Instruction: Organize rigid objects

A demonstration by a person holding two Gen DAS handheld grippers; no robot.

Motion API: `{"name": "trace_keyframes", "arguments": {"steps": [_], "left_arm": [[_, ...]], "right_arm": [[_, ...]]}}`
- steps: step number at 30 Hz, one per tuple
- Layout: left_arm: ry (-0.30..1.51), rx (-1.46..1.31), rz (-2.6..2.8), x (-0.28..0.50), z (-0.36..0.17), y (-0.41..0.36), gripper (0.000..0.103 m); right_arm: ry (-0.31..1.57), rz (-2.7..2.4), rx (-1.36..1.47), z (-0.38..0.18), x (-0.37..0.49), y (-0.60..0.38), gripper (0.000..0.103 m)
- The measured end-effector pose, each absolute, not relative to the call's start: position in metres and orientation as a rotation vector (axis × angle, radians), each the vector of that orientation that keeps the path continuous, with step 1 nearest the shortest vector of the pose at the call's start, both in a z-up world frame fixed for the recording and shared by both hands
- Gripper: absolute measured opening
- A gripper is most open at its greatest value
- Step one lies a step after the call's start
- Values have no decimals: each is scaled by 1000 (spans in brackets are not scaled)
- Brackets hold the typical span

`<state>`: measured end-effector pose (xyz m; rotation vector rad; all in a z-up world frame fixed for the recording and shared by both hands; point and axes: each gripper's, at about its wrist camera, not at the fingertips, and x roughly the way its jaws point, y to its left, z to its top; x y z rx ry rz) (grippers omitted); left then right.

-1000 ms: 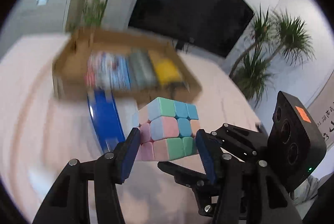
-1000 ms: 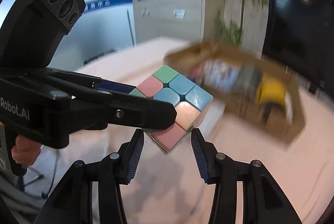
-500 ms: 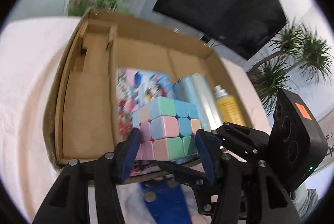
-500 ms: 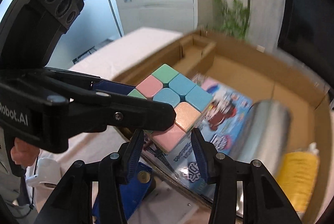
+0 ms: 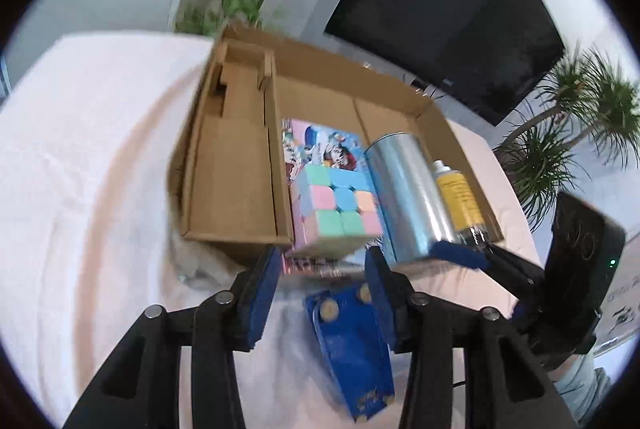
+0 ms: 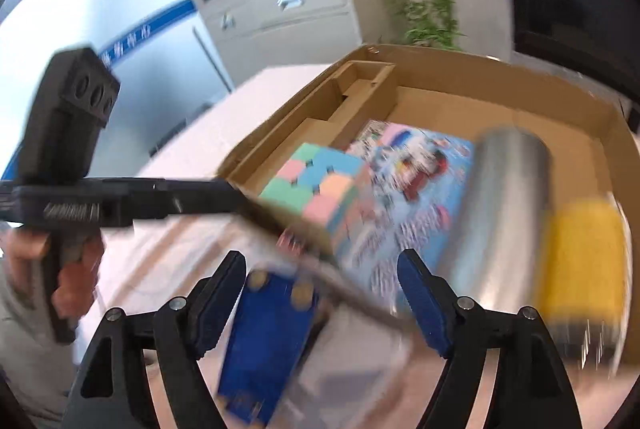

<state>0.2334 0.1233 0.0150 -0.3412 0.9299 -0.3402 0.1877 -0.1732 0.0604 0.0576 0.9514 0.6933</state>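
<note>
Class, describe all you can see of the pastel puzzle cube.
The puzzle cube is a three-by-three twisty cube of matte plastic, its tiles pastel green, blue, pink and orange. It sits inside the cardboard box on the colourful picture book, beside the silver can. Neither claw touches it.

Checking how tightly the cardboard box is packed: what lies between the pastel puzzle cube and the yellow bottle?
The silver can lies on its side between the puzzle cube and the yellow bottle, clearest in the left wrist view.
</note>
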Motion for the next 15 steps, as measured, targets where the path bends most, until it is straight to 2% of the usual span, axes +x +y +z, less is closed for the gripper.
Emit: {"name": "trace_keyframes", "arguments": {"steps": [1,2,7,9,13,15], "left_arm": [[911,-323,-329,219,16,122,72],[900,-322,-326,211,15,121,82],[982,-421,-391,196,-28,97,81],[1040,-464,-417,202,-47,87,79],[1118,-528,-458,213,-70,73,55],[1110,-533,-457,212,-69,69,53]], "right_arm": [[960,683,61,56,178,-178,80],[990,670,37,46,159,-183,80],[1126,662,102,10,123,-184,79],[1118,672,100,8,118,-175,79],[1040,672,21,18,108,-156,69],[1025,674,-21,20,100,-151,69]]}}
